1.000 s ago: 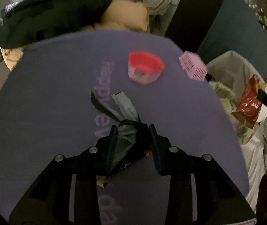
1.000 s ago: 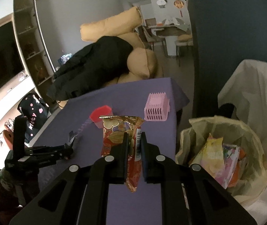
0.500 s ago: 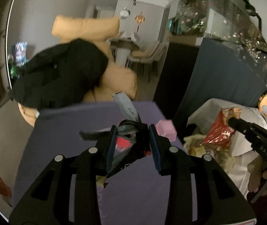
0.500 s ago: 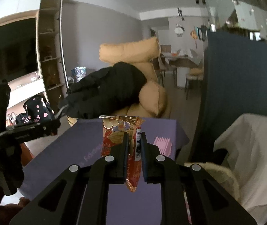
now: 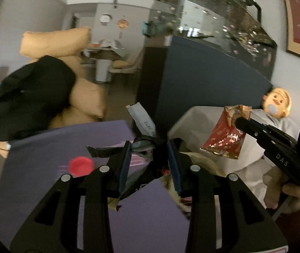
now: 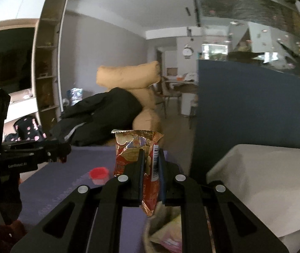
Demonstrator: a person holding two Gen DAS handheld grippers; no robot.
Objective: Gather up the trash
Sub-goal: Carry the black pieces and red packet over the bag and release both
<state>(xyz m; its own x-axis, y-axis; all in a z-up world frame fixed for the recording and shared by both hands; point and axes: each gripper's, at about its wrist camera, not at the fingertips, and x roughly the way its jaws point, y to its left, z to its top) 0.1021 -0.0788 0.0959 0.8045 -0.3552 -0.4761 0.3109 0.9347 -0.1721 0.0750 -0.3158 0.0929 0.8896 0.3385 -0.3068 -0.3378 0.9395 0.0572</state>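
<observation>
The left claw is clamped on a crumpled bunch of dark wrappers, black and grey foil with one pale grey strip sticking up above the fingers and a torn black flap hanging out to the left, all held in the air above the purple bench. The right claw grips a red snack packet with a gold crimped top edge, printed pictures and a white barcode strip, held upright above the bench's right end. A small red-lidded tub sits on the bench between the two.
</observation>
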